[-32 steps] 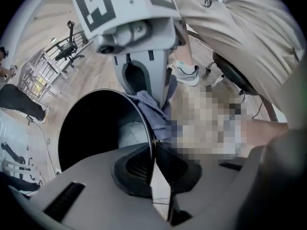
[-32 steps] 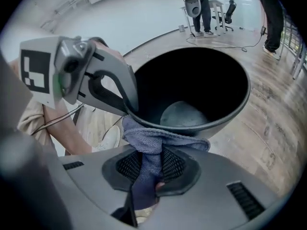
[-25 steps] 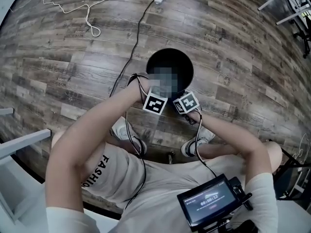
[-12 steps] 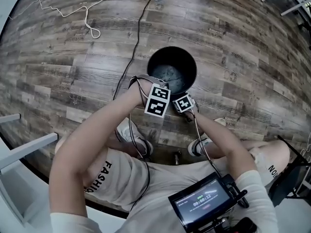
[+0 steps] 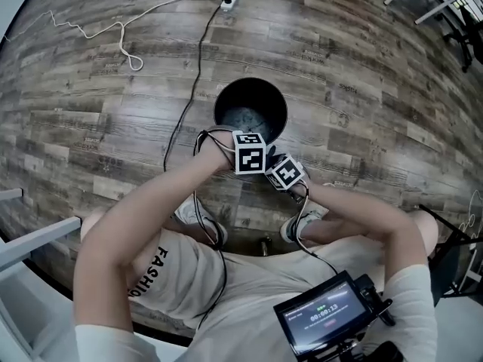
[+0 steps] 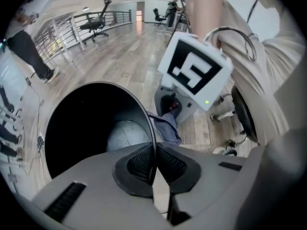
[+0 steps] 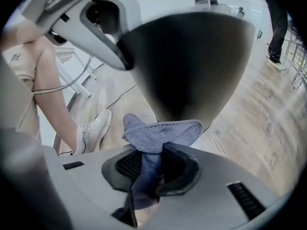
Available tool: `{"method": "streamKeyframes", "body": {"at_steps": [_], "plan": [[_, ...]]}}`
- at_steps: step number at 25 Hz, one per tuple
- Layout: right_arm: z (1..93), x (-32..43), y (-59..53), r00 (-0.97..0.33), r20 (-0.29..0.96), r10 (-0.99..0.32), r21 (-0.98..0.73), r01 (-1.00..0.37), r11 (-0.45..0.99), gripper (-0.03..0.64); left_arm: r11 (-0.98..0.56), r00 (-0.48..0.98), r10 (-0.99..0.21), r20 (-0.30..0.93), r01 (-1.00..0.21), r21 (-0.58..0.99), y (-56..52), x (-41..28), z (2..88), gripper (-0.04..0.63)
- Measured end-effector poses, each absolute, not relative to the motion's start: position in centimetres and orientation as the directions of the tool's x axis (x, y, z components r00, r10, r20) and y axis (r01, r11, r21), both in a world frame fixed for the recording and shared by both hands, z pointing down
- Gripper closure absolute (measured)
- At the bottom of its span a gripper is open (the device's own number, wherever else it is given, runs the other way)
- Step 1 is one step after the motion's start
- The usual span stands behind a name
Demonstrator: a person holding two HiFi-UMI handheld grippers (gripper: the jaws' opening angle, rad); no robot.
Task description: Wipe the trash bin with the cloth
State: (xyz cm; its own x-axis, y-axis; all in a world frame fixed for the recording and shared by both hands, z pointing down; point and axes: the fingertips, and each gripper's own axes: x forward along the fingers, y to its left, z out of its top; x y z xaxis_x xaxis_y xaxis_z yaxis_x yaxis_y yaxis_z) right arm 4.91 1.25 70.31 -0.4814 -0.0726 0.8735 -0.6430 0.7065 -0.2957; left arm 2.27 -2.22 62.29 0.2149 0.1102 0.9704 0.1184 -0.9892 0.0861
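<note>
**Item:** black round trash bin (image 5: pixel 219 110), open-topped and upright on the floor, just ahead of the person's feet. Its inside is dark, with a pale grey bottom.

**Cloth:** blue-grey microfibre cloth (image 7: pixel 160 128), bunched. Its lower part is pinched between the pads of the right gripper (image 7: pixel 148 169), which are clamped on it. The free fold spreads out above the jaws, at the bin's outer wall (image 7: pixel 192 66) on the side nearest the person. From the left gripper view the cloth (image 6: pixel 166 128) lies outside the rim and appears to touch it.

**Left gripper** (image 6: pixel 154 163): points steeply down, its jaws closed onto the thin rim (image 6: pixel 146 116), one pad inside the bin and one outside.

**Relation:** the two grippers sit close together at the near rim, and their marker cubes (image 5: pixel 250 151) (image 5: pixel 285 173) are side by side.

**Surroundings:** grey-brown wood-plank floor (image 5: pixel 377 89); black cable (image 5: pixel 185 104) running past the bin's left side; white cord (image 5: pixel 121 36) looped well apart from the bin; white sneaker (image 7: pixel 93 131).
</note>
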Motion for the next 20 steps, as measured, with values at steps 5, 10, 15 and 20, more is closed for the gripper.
{"method": "streamKeyframes", "body": {"at_steps": [5,10,15,20], "plan": [[64.4,6.7,0.9,-0.503,0.857,-0.115,-0.291,-0.655,0.698,0.540,-0.977,0.347,0.207,0.915,0.033,0.209,-0.8,4.4,61.0,0.533],[60.2,6.4,0.3,-0.524,0.845,-0.109,-0.317,-0.654,0.687,0.540,-0.951,0.327,0.214,0.921,0.286,0.120,0.0,2.0,60.2,0.414],[59.8,4.6,-1.0,-0.536,0.835,-0.124,-0.313,-0.648,0.694,0.540,-0.939,0.260,0.121,0.958,0.343,0.025,-1.1,-0.3,61.7,0.414],[62.2,3.8,-1.8,-0.525,0.845,-0.096,-0.335,-0.661,0.671,0.540,-0.883,0.217,0.046,0.975,0.465,-0.062,-1.3,-0.8,63.0,0.511]]}}
